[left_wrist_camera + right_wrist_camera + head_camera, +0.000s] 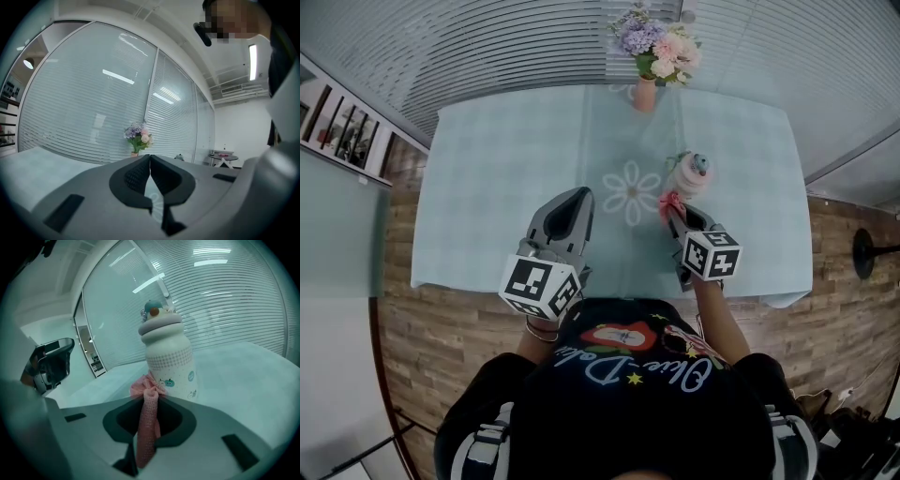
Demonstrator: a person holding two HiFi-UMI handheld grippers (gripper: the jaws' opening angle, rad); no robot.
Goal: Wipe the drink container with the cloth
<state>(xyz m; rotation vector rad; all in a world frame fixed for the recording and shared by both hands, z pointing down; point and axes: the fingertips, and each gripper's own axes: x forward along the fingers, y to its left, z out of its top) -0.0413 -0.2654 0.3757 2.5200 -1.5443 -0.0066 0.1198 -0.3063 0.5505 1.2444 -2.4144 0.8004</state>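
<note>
The drink container (167, 355) is a white bottle with a stepped lid and small cartoon prints, standing upright on the pale blue tablecloth (506, 169); it also shows in the head view (691, 175). My right gripper (151, 394) is shut on a pink cloth (146, 427), whose bunched end touches the bottle's lower left side. From above, the cloth (669, 202) sits just left of the bottle at the tip of the right gripper (675, 214). My left gripper (577, 199) hovers over the table's near middle, jaws shut with nothing between them (149, 161).
A vase of pink and purple flowers (654, 52) stands at the table's far edge, and appears far ahead in the left gripper view (138, 137). A white flower print (631, 191) marks the cloth's centre. The near table edge (619, 292) lies by the person's torso.
</note>
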